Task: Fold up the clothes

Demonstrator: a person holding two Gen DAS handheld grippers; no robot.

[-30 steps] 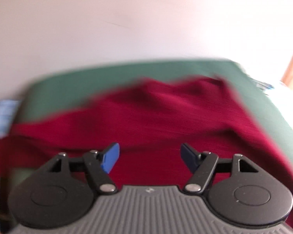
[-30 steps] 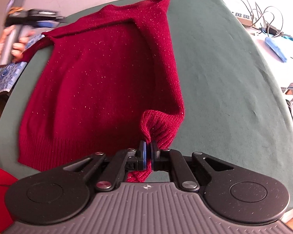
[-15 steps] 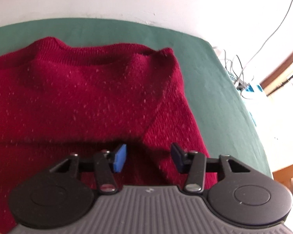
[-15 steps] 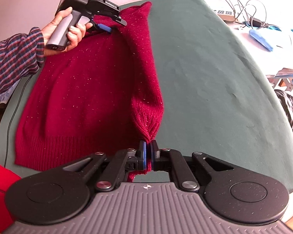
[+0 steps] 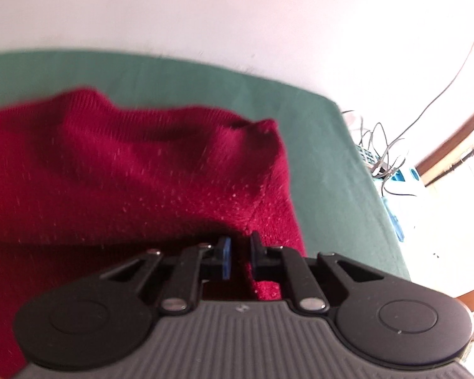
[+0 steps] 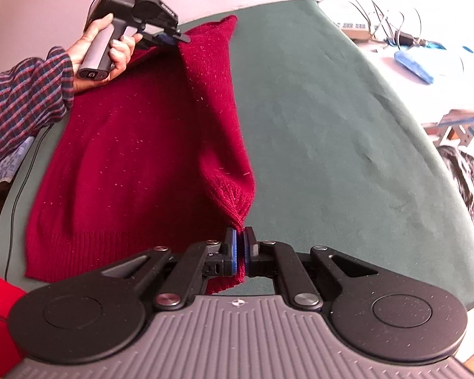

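A dark red knitted sweater (image 6: 126, 158) lies on the green table cover (image 6: 331, 126), its hem toward me. My right gripper (image 6: 240, 249) is shut on the ribbed cuff of the sweater's sleeve (image 6: 230, 195), which is stretched taut along the sweater's right side. My left gripper (image 6: 173, 38) is at the far shoulder end of that sleeve. In the left wrist view the left gripper (image 5: 239, 257) has its jaws closed on the red knit at the shoulder seam (image 5: 256, 208), which is lifted slightly.
Cables and a power strip (image 6: 360, 27) lie on a white surface beyond the table's right edge, with a blue object (image 6: 414, 64). A black cable (image 6: 15, 195) runs along the left edge. A white wall stands behind.
My left gripper has closed from open onto the sweater's shoulder and lifted it a little. My right gripper has stayed shut on the cuff, and the sleeve is pulled straighter.
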